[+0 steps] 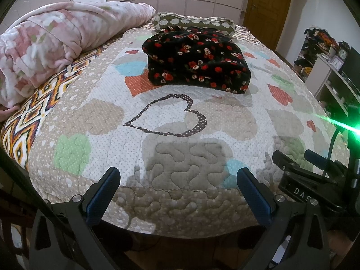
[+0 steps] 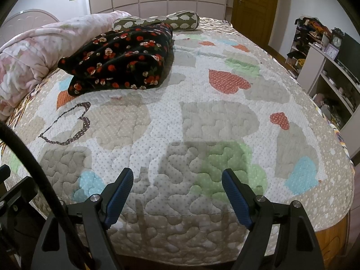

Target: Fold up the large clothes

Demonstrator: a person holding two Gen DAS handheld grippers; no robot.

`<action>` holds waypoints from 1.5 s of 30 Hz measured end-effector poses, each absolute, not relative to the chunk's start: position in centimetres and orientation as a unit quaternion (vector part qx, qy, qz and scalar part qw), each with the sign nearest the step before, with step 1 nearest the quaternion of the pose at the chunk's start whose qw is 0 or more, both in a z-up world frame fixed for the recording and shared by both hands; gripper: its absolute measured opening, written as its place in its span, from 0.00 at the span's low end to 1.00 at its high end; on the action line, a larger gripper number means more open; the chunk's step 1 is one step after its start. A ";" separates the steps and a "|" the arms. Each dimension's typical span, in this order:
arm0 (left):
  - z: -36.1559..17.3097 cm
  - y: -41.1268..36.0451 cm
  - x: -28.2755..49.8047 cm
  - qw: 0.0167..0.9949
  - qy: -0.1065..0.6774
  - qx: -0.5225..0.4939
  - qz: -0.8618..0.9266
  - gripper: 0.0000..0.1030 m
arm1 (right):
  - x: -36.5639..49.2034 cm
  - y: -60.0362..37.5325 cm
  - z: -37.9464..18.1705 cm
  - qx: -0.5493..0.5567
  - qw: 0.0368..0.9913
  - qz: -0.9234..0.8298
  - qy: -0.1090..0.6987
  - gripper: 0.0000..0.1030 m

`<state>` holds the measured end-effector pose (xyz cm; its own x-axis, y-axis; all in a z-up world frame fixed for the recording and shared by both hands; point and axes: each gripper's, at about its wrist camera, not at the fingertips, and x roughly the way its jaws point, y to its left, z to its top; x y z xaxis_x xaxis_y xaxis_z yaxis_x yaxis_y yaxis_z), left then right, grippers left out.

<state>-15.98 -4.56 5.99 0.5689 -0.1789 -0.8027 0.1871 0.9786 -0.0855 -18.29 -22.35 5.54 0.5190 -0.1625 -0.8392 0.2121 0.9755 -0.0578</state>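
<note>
Both jaws stand spread wide and hold nothing, above the near edge of the bed.

Largest is the quilted bedspread (image 1: 108,121) with hearts; on its far part lies the black flowered garment (image 1: 198,64), folded in a thick bundle, well apart from the left gripper (image 1: 178,180) and the right gripper (image 2: 177,181). Behind it, touching, lies an olive bolster pillow (image 1: 195,22); a pink blanket (image 1: 51,42) is at the left.

Right tongs (image 2: 177,180) hung wide apart, empty, over the near edge of the heart-patterned quilted bed (image 2: 202,117). Folded black fleece garment with red flowers (image 2: 119,60) lay far left, its back edge against an olive shell-print bolster (image 2: 157,21). Pink floral blanket (image 2: 33,51) bunched beside it.
</note>
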 end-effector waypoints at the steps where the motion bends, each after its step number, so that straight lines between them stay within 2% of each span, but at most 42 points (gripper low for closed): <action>1: 6.0 -4.6 -15.9 0.886 0.452 0.005 -0.103 1.00 | -18.3 -22.4 5.5 0.026 0.871 -0.108 0.479 0.82; 45: 5.9 -4.8 -16.2 0.884 0.456 0.004 -0.101 1.00 | -18.1 -22.1 5.7 0.019 0.873 -0.103 0.477 0.83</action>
